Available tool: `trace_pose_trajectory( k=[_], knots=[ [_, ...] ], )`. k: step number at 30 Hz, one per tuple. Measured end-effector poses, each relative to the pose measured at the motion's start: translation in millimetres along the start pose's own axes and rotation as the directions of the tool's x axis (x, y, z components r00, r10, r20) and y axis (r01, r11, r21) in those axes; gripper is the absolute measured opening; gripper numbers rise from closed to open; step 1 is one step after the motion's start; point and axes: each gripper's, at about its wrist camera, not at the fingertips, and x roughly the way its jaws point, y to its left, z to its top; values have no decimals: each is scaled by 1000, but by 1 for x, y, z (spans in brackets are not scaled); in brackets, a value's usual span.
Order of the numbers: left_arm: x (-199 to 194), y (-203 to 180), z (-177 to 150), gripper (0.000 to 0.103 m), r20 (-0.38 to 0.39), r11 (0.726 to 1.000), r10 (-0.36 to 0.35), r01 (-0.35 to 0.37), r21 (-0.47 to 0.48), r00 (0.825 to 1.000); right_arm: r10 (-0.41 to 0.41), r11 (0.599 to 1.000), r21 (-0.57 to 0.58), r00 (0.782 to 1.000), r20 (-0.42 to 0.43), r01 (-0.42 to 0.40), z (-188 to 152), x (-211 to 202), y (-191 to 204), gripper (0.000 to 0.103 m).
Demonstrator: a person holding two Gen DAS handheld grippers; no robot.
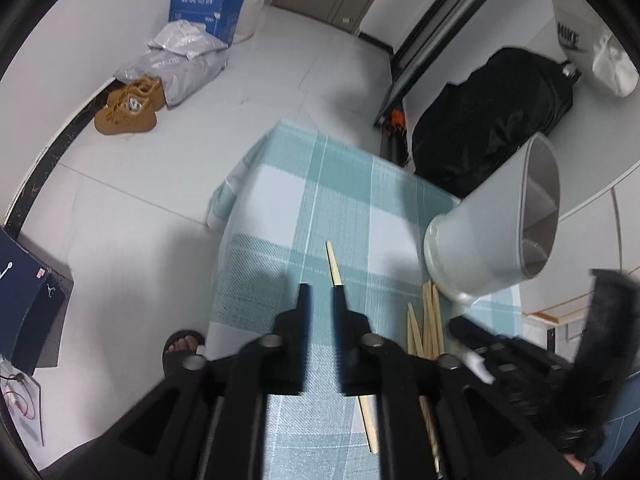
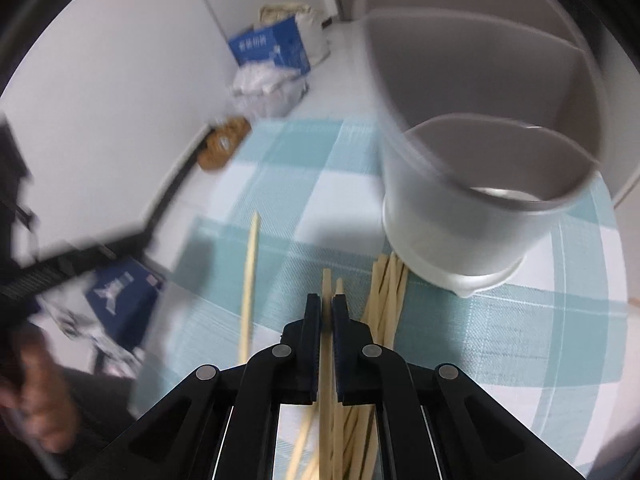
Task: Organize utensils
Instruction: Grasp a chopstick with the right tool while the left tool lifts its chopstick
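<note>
A grey and white utensil holder (image 2: pixel 460 220) with several compartments stands on the teal checked tablecloth (image 2: pixel 280 184); the left wrist view has this holder (image 1: pixel 484 240) at the right. A pile of pale wooden chopsticks (image 2: pixel 386 296) lies at its base. My right gripper (image 2: pixel 327 304) is shut on one chopstick (image 2: pixel 326 280) that runs up between its fingers. A single chopstick (image 1: pixel 333 260) lies apart on the cloth and passes under one finger of my left gripper (image 1: pixel 322 292). That gripper is slightly open, with only cloth showing in the gap.
The table's left edge (image 1: pixel 224 264) drops to a pale tiled floor. A sandalled foot (image 1: pixel 182 346) stands beside it. On the floor are brown shoes (image 1: pixel 128 108), a blue carton (image 1: pixel 206 8) and a black bag (image 1: pixel 492 112). A person's blurred hand (image 2: pixel 36 396) shows at lower left.
</note>
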Motion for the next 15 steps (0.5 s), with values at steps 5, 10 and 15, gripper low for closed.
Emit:
trace_pose_trajectory(
  k=[5, 10, 15],
  knots=[
    [11, -5, -3, 46, -27, 1000, 26, -26, -3, 999, 89, 992, 79, 991, 99, -97, -3, -29, -23, 5],
    [27, -16, -9, 46, -68, 995, 92, -89, 40, 993, 161, 975, 125, 972, 174, -184, -14, -53, -42, 5],
    [39, -28, -11, 46, -94, 984, 164, -156, 84, 982, 207, 952, 174, 947, 245, -253, -20, -66, -58, 5]
  ],
)
